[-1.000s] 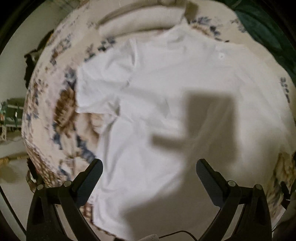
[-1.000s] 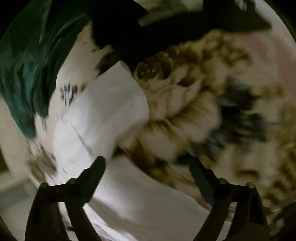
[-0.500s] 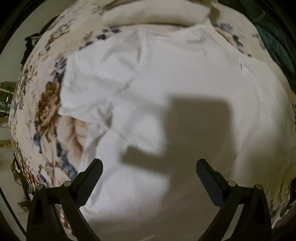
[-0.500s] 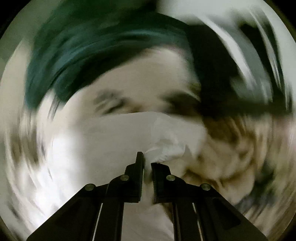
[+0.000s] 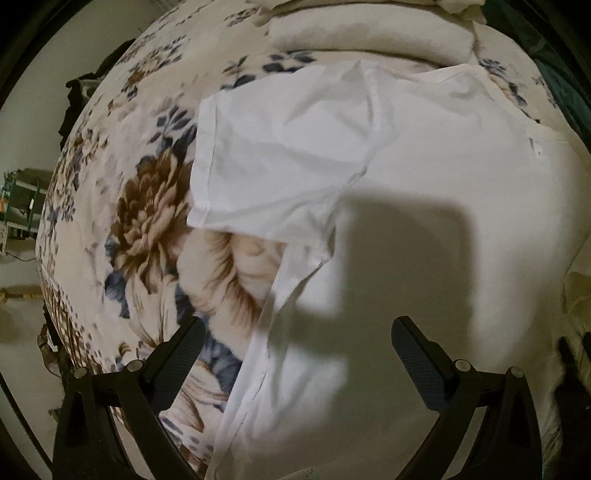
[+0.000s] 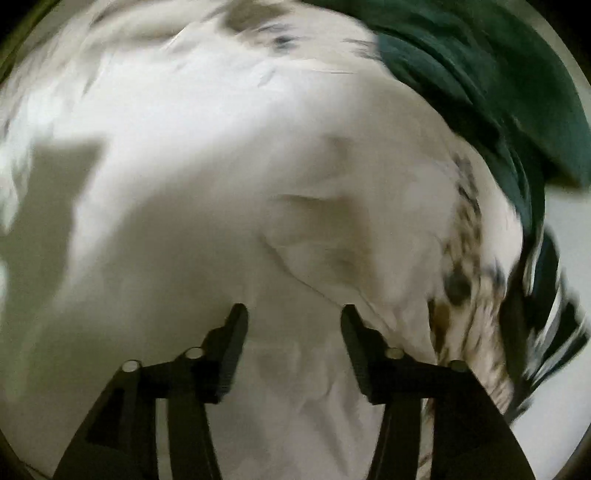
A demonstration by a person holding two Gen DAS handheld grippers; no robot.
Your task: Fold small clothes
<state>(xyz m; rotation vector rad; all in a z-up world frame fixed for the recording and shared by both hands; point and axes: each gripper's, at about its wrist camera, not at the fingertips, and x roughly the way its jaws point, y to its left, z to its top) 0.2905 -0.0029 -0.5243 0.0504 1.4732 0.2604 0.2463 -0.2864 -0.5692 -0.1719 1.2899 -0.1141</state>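
A small white T-shirt (image 5: 424, 177) lies spread on a flowered blanket (image 5: 147, 206). Its left sleeve (image 5: 273, 155) sticks out over the brown flower print. My left gripper (image 5: 295, 332) hangs open above the shirt's left side seam, nothing between its fingers. In the blurred right wrist view the same white T-shirt (image 6: 229, 177) fills the picture, with a folded-over flap (image 6: 317, 243) ahead of the fingers. My right gripper (image 6: 293, 314) is opening just over the cloth, and the pads do not press on it.
A dark green cloth (image 6: 480, 81) lies bunched beyond the shirt on the right. A rolled cream blanket (image 5: 369, 33) lies along the far edge. The bed's left edge (image 5: 48, 295) drops to the floor, with a shelf (image 5: 18, 199) beyond.
My left gripper slid left and sank toward the shirt's side seam, staying open. My right gripper shut on a fold of the shirt, swung it over, and has opened off it.
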